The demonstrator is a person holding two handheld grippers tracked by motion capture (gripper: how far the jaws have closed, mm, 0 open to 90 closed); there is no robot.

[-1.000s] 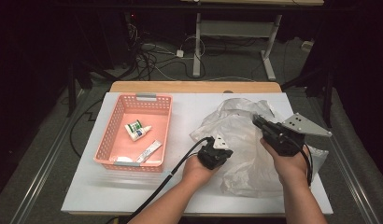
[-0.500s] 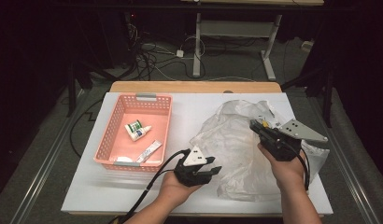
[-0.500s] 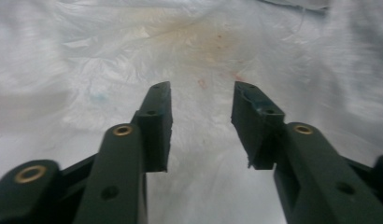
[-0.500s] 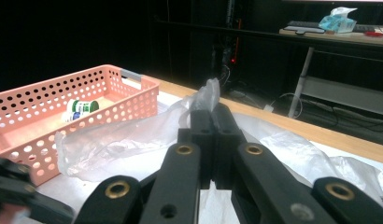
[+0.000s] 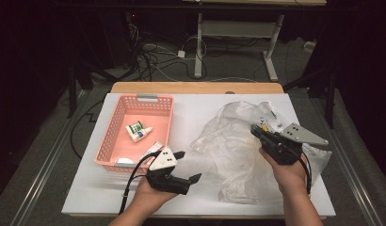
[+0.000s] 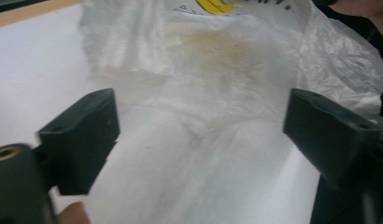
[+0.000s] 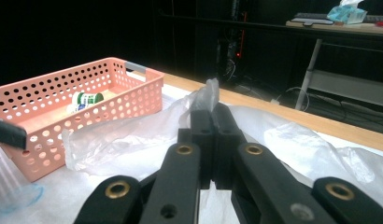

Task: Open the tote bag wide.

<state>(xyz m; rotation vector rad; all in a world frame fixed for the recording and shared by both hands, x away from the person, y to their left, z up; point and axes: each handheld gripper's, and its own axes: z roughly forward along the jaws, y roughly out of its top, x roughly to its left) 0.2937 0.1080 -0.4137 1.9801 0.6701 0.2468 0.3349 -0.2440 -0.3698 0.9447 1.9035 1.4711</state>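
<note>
A crumpled clear plastic bag [image 5: 233, 141] lies on the white table, right of centre. My right gripper [image 5: 255, 130] is shut on a fold of this bag [image 7: 209, 94], which sticks up above its closed fingertips [image 7: 212, 116]. My left gripper [image 5: 190, 165] hovers left of the bag, near the basket's front corner. Its jaws have just been opening and stand wide apart with nothing between them. In the left gripper view the bag [image 6: 217, 84] lies ahead, beyond the open fingers [image 6: 82, 140].
A pink perforated basket [image 5: 134, 99] stands at the left with a small green-labelled bottle [image 5: 137, 130] and a white tube [image 5: 151, 150] inside. The basket [image 7: 129, 100] is also in the right gripper view. The table's wooden far edge [image 5: 196, 87] borders a floor with cables.
My left gripper has pulled away from the bag to the left and a little up, and its jaws have opened. The right gripper has stayed put, still clamped on the bag.
</note>
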